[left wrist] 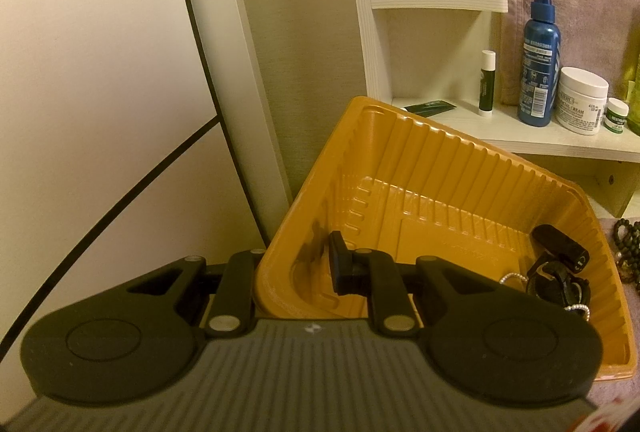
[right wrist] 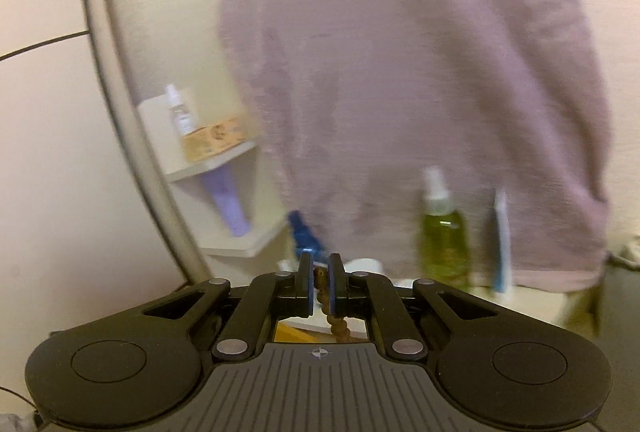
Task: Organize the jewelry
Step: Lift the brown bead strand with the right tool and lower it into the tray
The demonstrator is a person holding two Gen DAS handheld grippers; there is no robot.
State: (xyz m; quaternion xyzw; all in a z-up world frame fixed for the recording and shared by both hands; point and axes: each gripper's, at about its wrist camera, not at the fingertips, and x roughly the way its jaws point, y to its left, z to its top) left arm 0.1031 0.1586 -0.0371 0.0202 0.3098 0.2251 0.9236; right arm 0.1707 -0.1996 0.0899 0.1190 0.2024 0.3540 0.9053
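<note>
Left wrist view: left claw [left wrist: 296, 268] clamps wall of orange tray [left wrist: 400, 159], steadying it; watches [left wrist: 560, 268] inside.

Right wrist view: right claw [right wrist: 320, 286] pinches bead bracelet [right wrist: 338, 324], lifted. Next, judged: carry over tray, release.

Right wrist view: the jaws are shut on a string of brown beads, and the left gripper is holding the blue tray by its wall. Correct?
Nearly. The tray is orange, not blue, as the left wrist view shows. The rest stands: the left gripper holds its wall, and the right gripper is shut on the string of brown beads.
</note>
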